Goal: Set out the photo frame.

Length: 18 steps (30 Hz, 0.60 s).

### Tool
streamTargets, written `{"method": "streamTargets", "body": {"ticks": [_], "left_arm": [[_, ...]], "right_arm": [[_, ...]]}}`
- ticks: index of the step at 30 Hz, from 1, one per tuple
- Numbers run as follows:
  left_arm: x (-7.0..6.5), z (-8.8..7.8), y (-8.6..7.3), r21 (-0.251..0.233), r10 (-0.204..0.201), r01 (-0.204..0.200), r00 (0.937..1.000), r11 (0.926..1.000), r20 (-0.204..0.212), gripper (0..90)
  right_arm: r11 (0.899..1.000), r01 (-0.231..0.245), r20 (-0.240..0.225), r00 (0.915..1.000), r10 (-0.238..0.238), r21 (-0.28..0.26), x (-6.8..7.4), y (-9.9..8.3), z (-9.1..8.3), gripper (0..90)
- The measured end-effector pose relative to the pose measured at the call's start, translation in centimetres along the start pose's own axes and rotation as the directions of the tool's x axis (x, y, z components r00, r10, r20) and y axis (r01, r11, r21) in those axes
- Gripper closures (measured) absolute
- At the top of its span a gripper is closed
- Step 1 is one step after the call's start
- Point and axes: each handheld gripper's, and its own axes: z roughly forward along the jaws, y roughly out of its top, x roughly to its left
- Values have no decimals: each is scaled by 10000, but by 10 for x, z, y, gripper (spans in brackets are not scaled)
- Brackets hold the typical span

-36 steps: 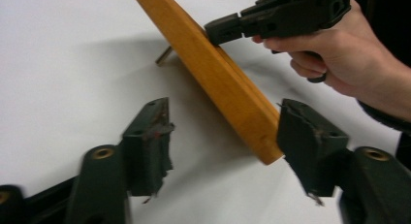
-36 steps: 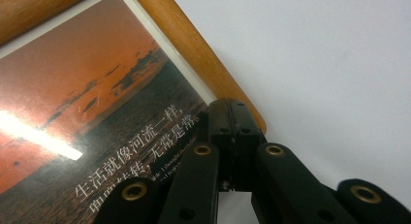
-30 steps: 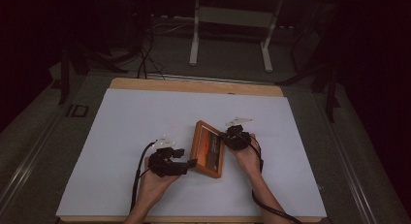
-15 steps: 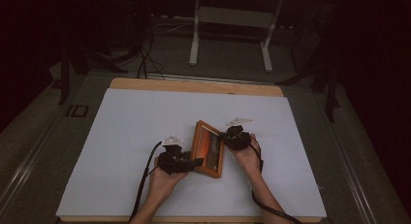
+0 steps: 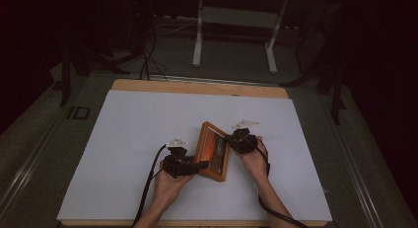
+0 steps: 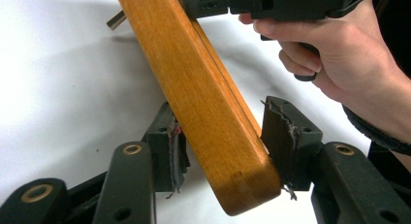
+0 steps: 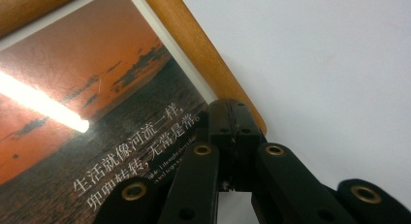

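Wooden picture frame (image 5: 213, 151) sits near the middle of the white table (image 5: 128, 129), tilted up between both claws. The left claw (image 6: 228, 146) straddles its near-left corner, spread apart, pads not quite pressing. The right claw (image 7: 232, 132) is clenched on the frame's right edge beside the sunset print (image 7: 82, 112).

Dim room — white table (image 5: 148, 129), grey floor (image 5: 236, 60)

A white sheet (image 5: 148, 134) covers the wooden table (image 5: 197, 86); perhaps a desk frame (image 5: 234, 35) stands beyond.
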Motion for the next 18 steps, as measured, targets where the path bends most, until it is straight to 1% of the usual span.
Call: {"method": "streamTargets", "body": {"ticks": [5,7,10,12,14,18], "left_arm": [[-11,1,3,-13,480,-480,9987,9988,-198,553],[-15,1,4,-25,602,-603,9978,9982,-280,565],[-23,2,5,-9,938,-940,9941,9956,-543,577],[-29,3,6,-2,1087,-1090,9918,9940,-673,585],[-33,3,6,-11,1211,-1215,9899,9926,-744,594],[-38,4,6,-55,1323,-1331,9884,9911,-742,618]], "right_arm": [[9998,78,168,9998,-75,-157,-5,-2,-13,900],[9998,65,188,9998,-61,-182,-7,-3,-19,900],[9998,54,289,9996,-49,-184,-11,-5,-26,891],[9998,52,340,9994,-45,-198,-14,-7,-31,874],[9998,19,377,9993,-11,-216,-15,-8,-36,864],[9995,19,460,9989,-5,-309,-19,-12,-47,822]]}}
